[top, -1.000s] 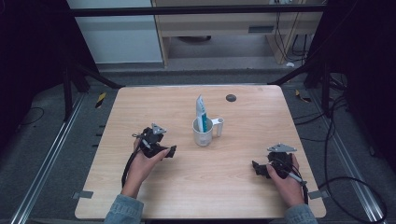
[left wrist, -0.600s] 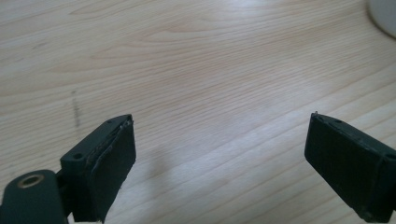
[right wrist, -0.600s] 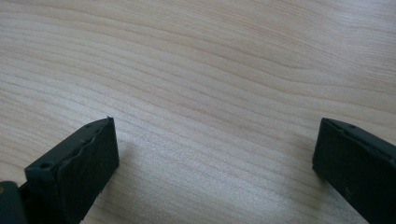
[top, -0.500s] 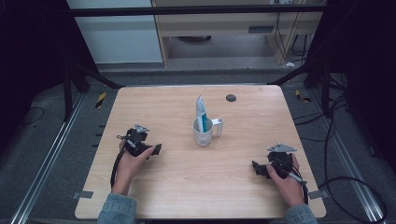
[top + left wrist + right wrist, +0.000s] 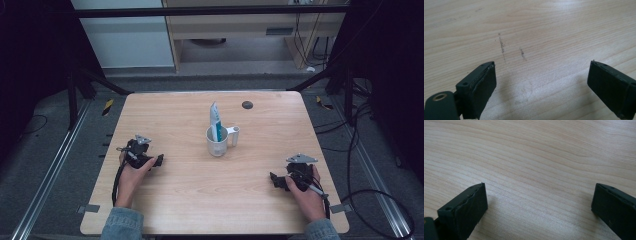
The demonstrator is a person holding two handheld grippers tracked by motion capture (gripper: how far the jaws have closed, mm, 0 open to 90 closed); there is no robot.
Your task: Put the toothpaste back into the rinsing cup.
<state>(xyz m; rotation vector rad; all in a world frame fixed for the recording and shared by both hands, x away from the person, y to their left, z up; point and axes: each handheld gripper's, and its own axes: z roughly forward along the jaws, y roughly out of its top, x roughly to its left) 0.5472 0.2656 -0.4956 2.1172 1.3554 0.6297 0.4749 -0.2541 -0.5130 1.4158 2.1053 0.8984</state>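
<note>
Left gripper (image 5: 159, 161) drawn back toward the table's (image 5: 175, 115) left edge, farther from the white mug (image 5: 218, 141) than a second ago; fingers (image 5: 477, 87) released, spread wide over bare wood with faint dark scuffs. Right gripper (image 5: 273, 178) unmoved near the right front corner, fingers (image 5: 464, 212) likewise released, nothing between them. Toothpaste tube (image 5: 214, 121) standing upright inside the mug at the table's middle, well apart from both grippers. Probably a placement finished, hands retreating. Lettering on the tube too small to read; no brand legible.

Soft overhead light, perhaps slight blur
</note>
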